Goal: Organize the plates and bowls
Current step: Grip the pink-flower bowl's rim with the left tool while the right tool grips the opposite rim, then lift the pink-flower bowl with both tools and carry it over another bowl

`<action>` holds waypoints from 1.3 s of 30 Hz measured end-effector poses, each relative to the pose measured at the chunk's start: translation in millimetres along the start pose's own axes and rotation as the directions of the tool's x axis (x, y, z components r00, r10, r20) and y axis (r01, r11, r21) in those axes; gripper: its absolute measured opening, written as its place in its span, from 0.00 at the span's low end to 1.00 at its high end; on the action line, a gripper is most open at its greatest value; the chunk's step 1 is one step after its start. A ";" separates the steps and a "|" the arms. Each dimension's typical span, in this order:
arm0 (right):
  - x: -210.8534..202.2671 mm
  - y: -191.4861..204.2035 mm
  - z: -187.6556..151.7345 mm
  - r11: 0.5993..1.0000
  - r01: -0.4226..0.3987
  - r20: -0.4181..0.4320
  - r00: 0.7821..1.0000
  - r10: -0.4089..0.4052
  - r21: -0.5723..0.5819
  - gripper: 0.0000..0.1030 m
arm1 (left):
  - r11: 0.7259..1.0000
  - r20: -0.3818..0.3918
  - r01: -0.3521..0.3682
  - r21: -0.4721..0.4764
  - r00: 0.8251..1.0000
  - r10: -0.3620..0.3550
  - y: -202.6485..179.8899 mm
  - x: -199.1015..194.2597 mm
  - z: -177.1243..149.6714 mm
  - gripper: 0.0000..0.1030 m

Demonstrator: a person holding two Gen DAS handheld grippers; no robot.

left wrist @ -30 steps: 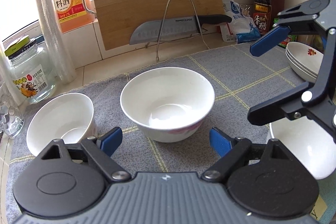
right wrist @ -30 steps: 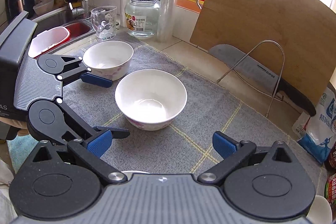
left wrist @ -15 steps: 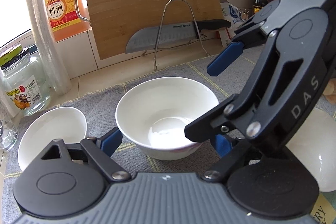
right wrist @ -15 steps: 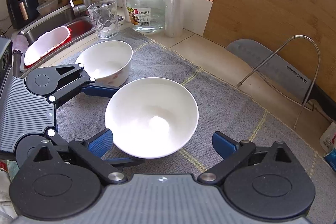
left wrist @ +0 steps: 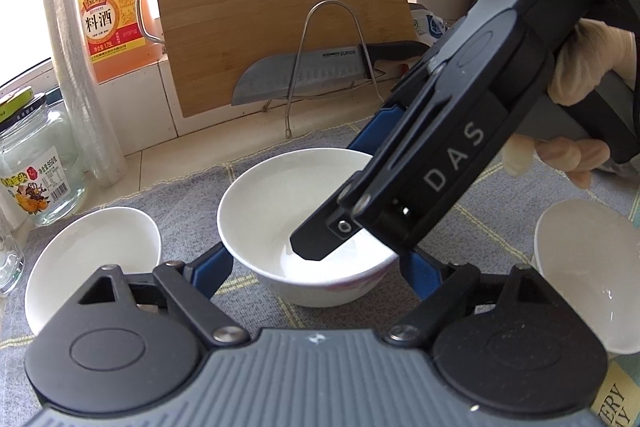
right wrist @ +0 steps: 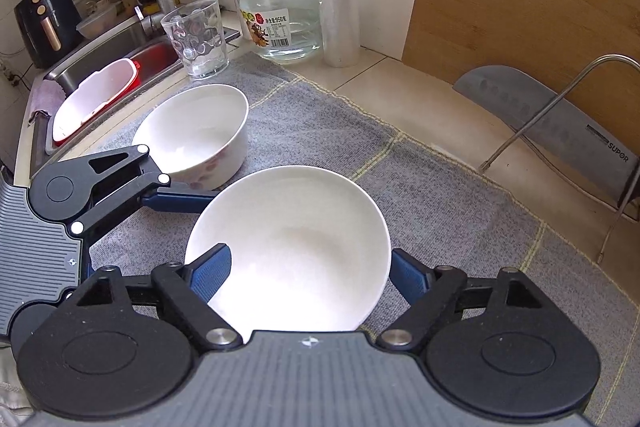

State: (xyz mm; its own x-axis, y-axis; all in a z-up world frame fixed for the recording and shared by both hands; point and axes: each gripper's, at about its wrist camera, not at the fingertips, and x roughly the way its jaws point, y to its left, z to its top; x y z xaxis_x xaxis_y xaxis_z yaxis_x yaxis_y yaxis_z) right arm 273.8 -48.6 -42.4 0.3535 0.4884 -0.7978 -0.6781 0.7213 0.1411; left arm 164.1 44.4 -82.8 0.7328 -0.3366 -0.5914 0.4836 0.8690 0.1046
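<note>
On the grey mat (right wrist: 440, 195), the right gripper (right wrist: 308, 267) had dropped over the middle bowl (right wrist: 296, 239), fingers closing across its rim; the left gripper (left wrist: 316, 267) straddled it, open, not touching.

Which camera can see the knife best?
The left wrist view. It shows the whole knife, blade and black handle, lying across the wire stand. The right wrist view shows only its grey blade; the handle runs out of the picture.
</note>
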 end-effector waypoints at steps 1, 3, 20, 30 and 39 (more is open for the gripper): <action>0.3 -1.0 0.8 1.000 -0.003 -0.001 1.000 0.003 0.003 0.86 | 1.000 0.000 0.002 0.000 1.000 -0.002 0.3 -0.2 0.0 0.88; 0.2 -4.4 3.1 1.000 -0.007 0.002 1.000 0.007 0.017 0.86 | 1.000 0.001 0.009 -0.001 1.000 -0.009 1.9 -0.3 -0.1 0.87; -0.4 -7.9 5.9 0.997 -0.042 -0.004 0.999 0.042 0.068 0.81 | 1.000 0.002 0.031 -0.001 1.000 -0.031 5.1 2.8 -1.7 0.87; -22.4 2.7 -0.6 0.995 -0.054 0.021 0.998 0.053 0.087 0.81 | 0.999 -0.005 0.035 0.037 0.999 -0.035 -3.9 -18.6 5.1 0.87; -58.5 22.6 -15.6 0.996 -0.036 0.056 0.998 0.031 0.082 0.81 | 0.996 0.008 0.060 0.068 0.998 -0.061 -19.2 -52.0 13.1 0.87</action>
State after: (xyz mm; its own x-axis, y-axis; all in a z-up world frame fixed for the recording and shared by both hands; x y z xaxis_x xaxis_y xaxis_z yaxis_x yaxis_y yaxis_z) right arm 227.7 -68.6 -1.7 0.3675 0.5372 -0.7591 -0.6354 0.7411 0.2169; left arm 123.0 40.5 -43.5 0.7058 -0.3922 -0.5899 0.5585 0.8204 0.1228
